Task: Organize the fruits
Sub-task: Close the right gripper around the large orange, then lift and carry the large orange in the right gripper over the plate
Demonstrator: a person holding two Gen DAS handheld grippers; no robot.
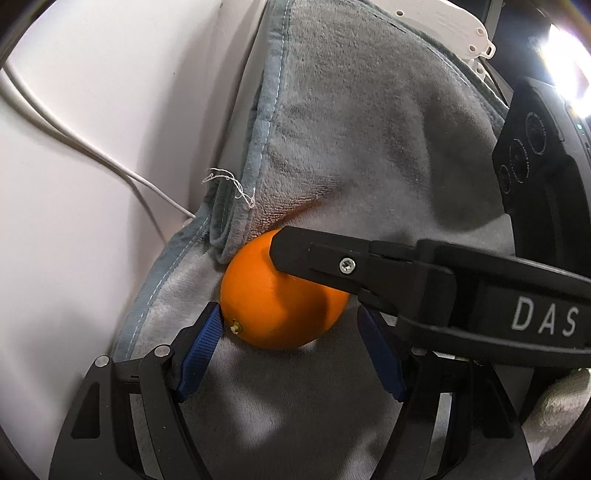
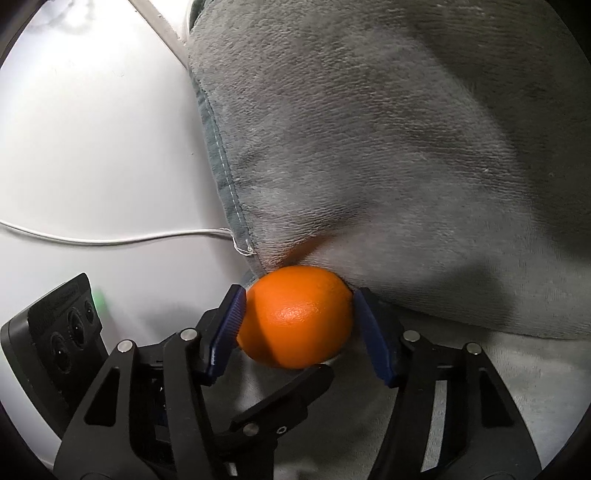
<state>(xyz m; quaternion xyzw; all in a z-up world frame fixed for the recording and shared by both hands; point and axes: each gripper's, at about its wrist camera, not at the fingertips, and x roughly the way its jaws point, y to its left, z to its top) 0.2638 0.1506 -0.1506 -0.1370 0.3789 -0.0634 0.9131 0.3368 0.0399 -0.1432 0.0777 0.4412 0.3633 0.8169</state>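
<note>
An orange lies on a grey towel against a raised fold of it. In the left wrist view my left gripper stands around the orange, the left blue pad touching it, the right pad partly hidden behind a black finger of the right gripper that crosses over the fruit. In the right wrist view my right gripper has both blue pads against the orange. A black finger of the left gripper reaches under the fruit.
The towel rises steeply behind the orange. A white surface with a white cable lies to the left. A white plastic part shows at the top right. The cable also shows in the right wrist view.
</note>
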